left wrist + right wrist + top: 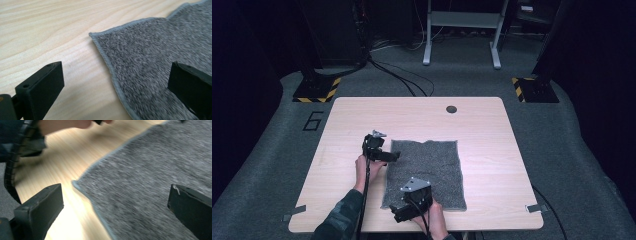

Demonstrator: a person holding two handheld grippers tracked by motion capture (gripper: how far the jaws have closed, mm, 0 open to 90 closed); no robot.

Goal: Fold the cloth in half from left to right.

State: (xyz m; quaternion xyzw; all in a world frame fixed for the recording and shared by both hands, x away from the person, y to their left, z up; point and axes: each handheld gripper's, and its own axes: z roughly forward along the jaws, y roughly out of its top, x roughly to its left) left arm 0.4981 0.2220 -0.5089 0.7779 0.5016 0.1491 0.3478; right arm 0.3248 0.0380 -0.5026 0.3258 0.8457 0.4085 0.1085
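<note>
Cloth (426,172) lies flat on the table (492,145), just toward six o'clock of centre. Left gripper (393,156) sits at the cloth's ten o'clock corner, one jaw over the cloth, the other over bare table. Right gripper (398,214) is at the cloth's seven o'clock corner, straddling that edge the same way. A hole (451,109) sits at twelve o'clock, well apart from the cloth. Floor stands lie beyond the table at eleven and one o'clock.

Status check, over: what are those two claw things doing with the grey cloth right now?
Left gripper open at grey cloth's far-left corner. Right gripper open at near-left corner. Cloth flat on table, not gripped. Nothing in the way.
</note>
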